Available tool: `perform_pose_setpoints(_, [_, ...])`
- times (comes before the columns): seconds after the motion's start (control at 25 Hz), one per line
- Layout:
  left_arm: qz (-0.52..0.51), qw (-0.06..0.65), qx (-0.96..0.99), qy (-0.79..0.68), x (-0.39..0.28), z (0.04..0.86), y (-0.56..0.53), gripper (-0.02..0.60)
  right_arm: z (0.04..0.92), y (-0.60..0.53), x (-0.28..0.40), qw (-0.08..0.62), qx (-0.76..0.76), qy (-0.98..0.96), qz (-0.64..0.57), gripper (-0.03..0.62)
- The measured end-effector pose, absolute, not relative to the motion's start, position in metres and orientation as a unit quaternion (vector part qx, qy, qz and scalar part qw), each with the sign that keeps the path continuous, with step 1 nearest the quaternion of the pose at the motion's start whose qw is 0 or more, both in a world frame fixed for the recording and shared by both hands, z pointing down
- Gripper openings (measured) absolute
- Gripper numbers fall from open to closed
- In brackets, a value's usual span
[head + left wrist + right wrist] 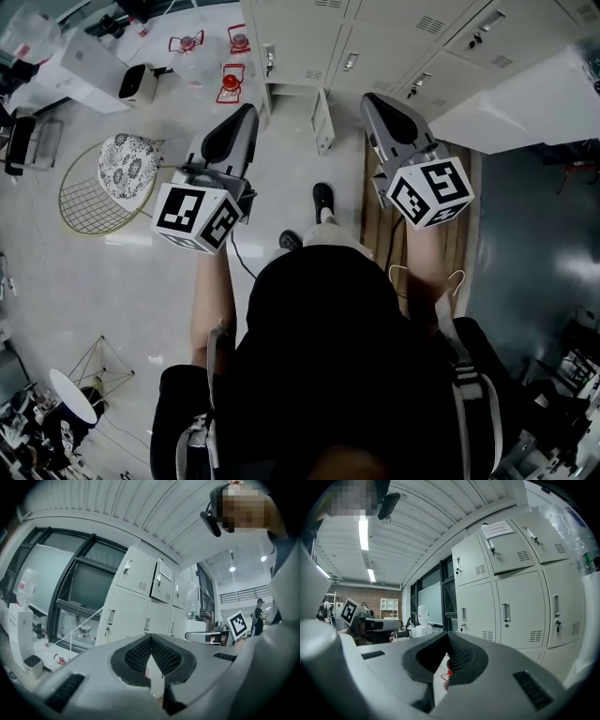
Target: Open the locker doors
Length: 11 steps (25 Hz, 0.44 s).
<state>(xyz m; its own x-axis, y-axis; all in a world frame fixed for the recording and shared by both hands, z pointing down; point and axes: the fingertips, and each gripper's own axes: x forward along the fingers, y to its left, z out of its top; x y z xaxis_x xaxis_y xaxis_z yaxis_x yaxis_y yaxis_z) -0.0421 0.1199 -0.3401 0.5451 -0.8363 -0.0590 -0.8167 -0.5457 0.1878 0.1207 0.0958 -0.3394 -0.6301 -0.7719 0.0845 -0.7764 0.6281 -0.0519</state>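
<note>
A bank of pale grey lockers (394,42) fills the top of the head view, straight ahead of the person. One door (323,120) stands ajar from the row; the others I can see are closed. My left gripper (246,112) is held up in front of the lockers, clear of them, jaws shut on nothing. My right gripper (371,99) is beside it at about the same height, also shut and empty. In the left gripper view the lockers (140,606) are some way beyond the shut left gripper (151,638), with an upper door (159,582) ajar. In the right gripper view closed doors with handles (505,612) lie past the right gripper (447,634).
A wire chair with a patterned cushion (122,169) stands on the floor at left. Red-framed items (230,82) and a white box (94,70) lie near the lockers' left end. A wooden board (384,225) lies under the right arm. A large white panel (525,103) juts out at right.
</note>
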Motion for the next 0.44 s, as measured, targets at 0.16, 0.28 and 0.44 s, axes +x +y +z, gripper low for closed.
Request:
perform_pose_setpoints(0.16, [-0.068,0.073,0.877,-0.470,-0.0430,-0.3368,0.1174,0.015,-0.3375,0.0951,0.1203,0.031,0.428,-0.902,0.045,0.005])
perform_pose_setpoints(0.28, [-0.070,0.074,0.878,-0.468,-0.0424,-0.3365,0.1176,0.015,-0.3374,0.0950,0.1189,0.033,0.428,-0.902,0.042,0.005])
perform_pose_setpoints(0.44, [-0.069,0.071,0.880,-0.464,-0.0391,-0.3386,0.1177,0.015,-0.3388,0.0948,0.1177,0.036,0.429,-0.902,0.038,0.005])
